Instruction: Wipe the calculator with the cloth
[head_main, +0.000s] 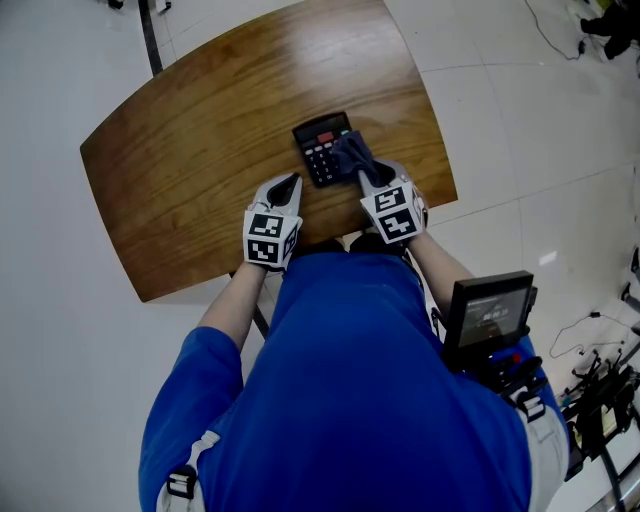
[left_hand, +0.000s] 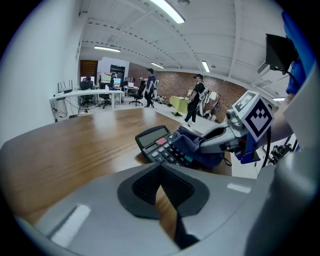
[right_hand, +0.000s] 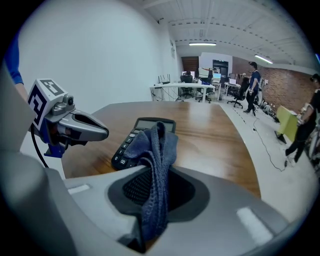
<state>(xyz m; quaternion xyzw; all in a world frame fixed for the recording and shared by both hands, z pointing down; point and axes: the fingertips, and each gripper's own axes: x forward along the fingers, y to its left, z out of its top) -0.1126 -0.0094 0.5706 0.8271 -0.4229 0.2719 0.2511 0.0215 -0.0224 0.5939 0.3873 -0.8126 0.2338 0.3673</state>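
Though vague overhead, cloth (right_hand: 157, 150) btw jaws

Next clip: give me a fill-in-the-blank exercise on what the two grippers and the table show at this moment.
1. The right gripper is shut on the dark blue ____.
2. It drapes over the keys of the black ____.
3. The left gripper has its jaws together and holds ____.
4. Everything rests on a ____ table.
Missing words: cloth; calculator; nothing; wooden.
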